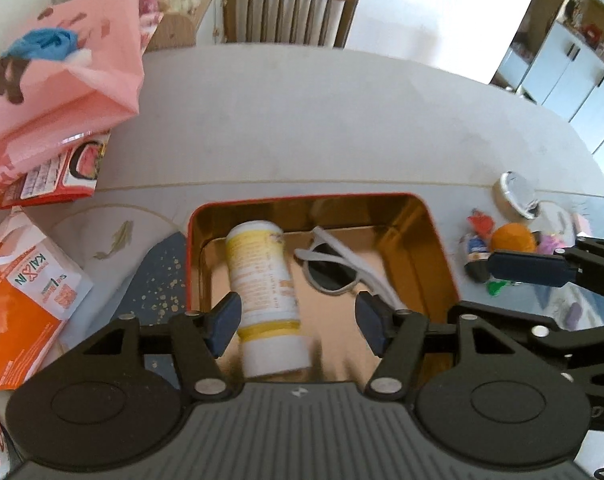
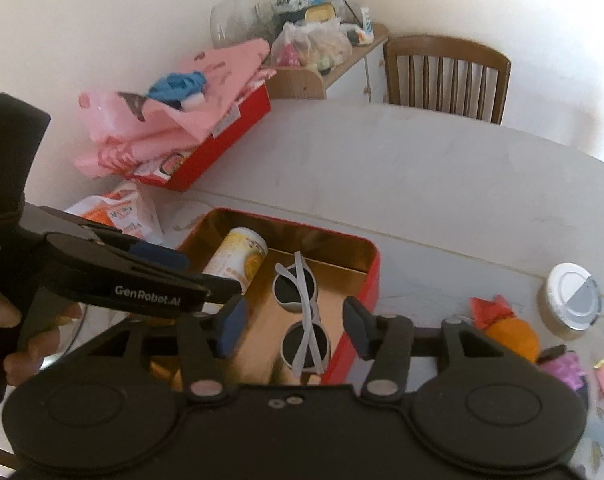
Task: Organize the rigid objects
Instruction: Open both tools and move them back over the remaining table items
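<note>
Both my grippers hover over the red tin, gold inside, sitting on the white table. Left gripper: jaws about half open, gripping nothing; the yellow-and-white bottle lies on its side in the tin's left half, below and between the pads, not pinched. Right gripper: jaws also about half open, empty. White-framed sunglasses lie folded in the tin to the bottle's right. On the table right of the tin: a white-lidded jar and an orange ball.
</note>
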Action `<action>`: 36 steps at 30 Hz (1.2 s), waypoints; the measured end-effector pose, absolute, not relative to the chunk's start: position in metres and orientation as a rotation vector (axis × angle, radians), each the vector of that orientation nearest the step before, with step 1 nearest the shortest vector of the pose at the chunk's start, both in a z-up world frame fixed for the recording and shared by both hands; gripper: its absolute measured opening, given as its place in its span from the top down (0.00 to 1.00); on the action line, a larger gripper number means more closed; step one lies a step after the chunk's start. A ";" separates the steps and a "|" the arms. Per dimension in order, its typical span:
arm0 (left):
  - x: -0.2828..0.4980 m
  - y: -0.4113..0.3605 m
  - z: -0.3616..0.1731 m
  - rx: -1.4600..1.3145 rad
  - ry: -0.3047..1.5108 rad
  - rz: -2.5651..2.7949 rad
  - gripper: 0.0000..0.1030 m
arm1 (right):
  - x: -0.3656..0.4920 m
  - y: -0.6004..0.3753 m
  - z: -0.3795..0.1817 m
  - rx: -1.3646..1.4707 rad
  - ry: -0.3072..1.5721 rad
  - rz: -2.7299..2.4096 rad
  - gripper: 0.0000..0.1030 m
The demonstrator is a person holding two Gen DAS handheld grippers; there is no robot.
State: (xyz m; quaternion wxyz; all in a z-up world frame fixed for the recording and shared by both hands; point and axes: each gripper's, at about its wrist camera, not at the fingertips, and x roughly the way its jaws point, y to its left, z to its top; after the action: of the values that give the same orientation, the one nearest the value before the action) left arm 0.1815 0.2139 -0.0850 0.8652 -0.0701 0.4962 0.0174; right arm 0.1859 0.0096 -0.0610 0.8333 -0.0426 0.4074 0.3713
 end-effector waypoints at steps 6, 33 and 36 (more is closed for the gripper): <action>0.162 0.197 -0.064 -0.165 0.970 0.021 0.38 | 0.172 -0.030 -0.041 -0.042 0.824 0.790 0.39; 0.148 0.082 -0.034 -0.190 0.751 -0.025 0.18 | 0.161 -0.228 -0.035 0.104 0.729 0.508 0.00; 0.157 0.070 -0.035 -0.204 0.754 -0.034 0.18 | 0.171 -0.250 -0.037 0.100 0.740 0.470 0.00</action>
State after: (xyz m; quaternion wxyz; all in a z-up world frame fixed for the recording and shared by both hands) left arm 0.1565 0.0703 -0.0345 0.9246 -0.0993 0.3675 -0.0165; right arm 0.1713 -0.2503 -0.0367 0.9043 0.0484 0.3580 0.2276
